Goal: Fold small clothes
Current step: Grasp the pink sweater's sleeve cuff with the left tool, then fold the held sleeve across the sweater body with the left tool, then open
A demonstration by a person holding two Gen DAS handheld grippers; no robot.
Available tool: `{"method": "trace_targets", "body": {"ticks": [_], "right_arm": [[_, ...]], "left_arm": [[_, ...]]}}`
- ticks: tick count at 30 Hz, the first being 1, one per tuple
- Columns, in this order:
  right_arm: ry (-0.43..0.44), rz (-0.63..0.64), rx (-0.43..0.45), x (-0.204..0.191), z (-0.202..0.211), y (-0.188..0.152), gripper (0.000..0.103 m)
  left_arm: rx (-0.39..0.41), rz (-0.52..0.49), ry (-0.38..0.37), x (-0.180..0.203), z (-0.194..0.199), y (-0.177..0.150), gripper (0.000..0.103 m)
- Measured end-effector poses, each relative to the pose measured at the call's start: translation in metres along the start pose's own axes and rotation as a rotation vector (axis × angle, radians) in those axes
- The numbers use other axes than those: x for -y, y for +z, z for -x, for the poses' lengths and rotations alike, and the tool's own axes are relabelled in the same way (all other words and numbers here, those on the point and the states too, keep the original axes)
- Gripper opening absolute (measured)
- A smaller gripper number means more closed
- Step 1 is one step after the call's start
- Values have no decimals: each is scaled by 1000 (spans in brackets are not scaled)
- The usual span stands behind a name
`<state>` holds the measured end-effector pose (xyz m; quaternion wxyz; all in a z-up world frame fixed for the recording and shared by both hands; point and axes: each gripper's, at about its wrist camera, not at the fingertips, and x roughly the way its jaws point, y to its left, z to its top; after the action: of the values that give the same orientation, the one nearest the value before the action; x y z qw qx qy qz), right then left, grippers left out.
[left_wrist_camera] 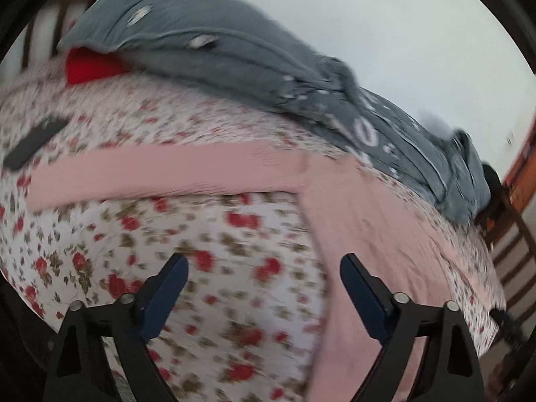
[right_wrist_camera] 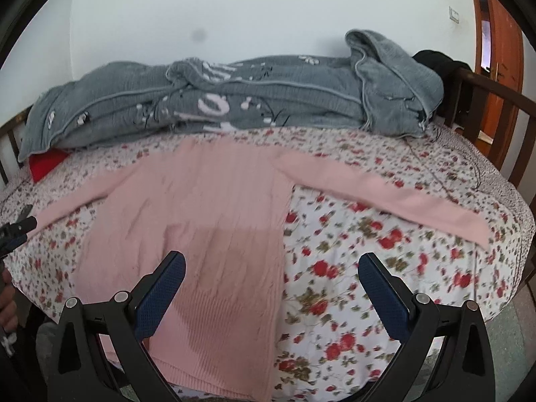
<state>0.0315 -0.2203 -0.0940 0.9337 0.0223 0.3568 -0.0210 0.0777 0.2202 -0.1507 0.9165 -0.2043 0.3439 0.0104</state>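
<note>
A pink ribbed sweater lies flat on the floral bedsheet, both sleeves spread out to the sides. In the left wrist view its body lies at the right and its left sleeve runs across to the left. My left gripper is open and empty above the sheet, just below that sleeve. My right gripper is open and empty above the sweater's lower right hem. The left gripper also shows at the left edge of the right wrist view.
A rumpled grey blanket lies along the far side of the bed against the white wall. A red cushion sticks out under it at the left. A dark flat object lies on the sheet. A wooden bed rail stands at the right.
</note>
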Motion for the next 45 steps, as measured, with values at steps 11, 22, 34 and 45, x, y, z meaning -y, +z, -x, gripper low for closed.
{"method": "trace_targets", "body": {"ticks": [11, 22, 34, 45], "right_arm": [[-69, 43, -23, -18, -28, -12, 101], [-69, 32, -4, -15, -51, 0, 101], [-72, 53, 134, 41, -89, 79, 101], [-148, -97, 204, 153, -117, 75, 101]], "left_arm": [[39, 233, 120, -134, -33, 11, 60], [82, 342, 216, -185, -36, 50, 29], [181, -33, 310, -33, -33, 128, 7], [161, -393, 112, 251, -97, 128, 7]]}}
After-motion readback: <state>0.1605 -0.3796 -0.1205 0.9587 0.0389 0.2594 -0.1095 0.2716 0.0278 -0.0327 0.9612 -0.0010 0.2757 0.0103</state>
